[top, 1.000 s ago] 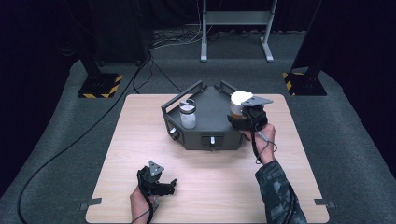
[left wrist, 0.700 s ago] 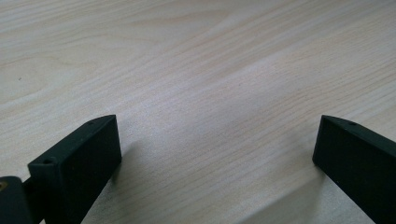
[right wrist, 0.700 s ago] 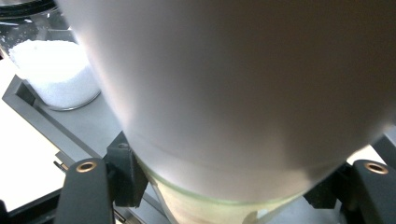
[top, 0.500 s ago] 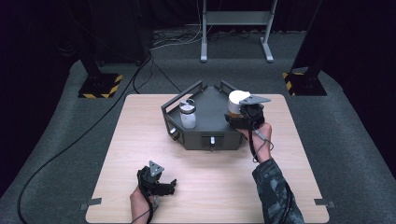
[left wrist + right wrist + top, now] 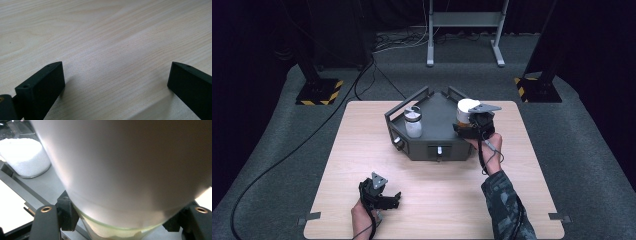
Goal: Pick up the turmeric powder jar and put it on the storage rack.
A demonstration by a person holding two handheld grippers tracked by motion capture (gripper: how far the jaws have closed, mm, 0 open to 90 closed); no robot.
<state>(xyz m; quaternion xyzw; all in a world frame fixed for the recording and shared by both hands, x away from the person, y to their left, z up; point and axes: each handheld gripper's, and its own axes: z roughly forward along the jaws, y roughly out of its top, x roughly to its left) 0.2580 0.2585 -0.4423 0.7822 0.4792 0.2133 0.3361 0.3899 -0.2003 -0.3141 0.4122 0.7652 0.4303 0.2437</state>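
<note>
Your right gripper (image 5: 473, 126) is over the right part of the dark grey angular tray (image 5: 432, 145), its jaws pinched on a white-lidded jar (image 5: 465, 111); in the right gripper view that smooth, rounded white lid (image 5: 130, 167) sits right against the camera, with clear glass and pale contents just below it between the jaws. A second glass jar (image 5: 413, 122) of white granular material stands in the tray's left part, well apart. Your left gripper (image 5: 379, 192) rests low over the pale wood-grain table (image 5: 105, 37) near its front edge, jaws spread wide with bare table between them.
</note>
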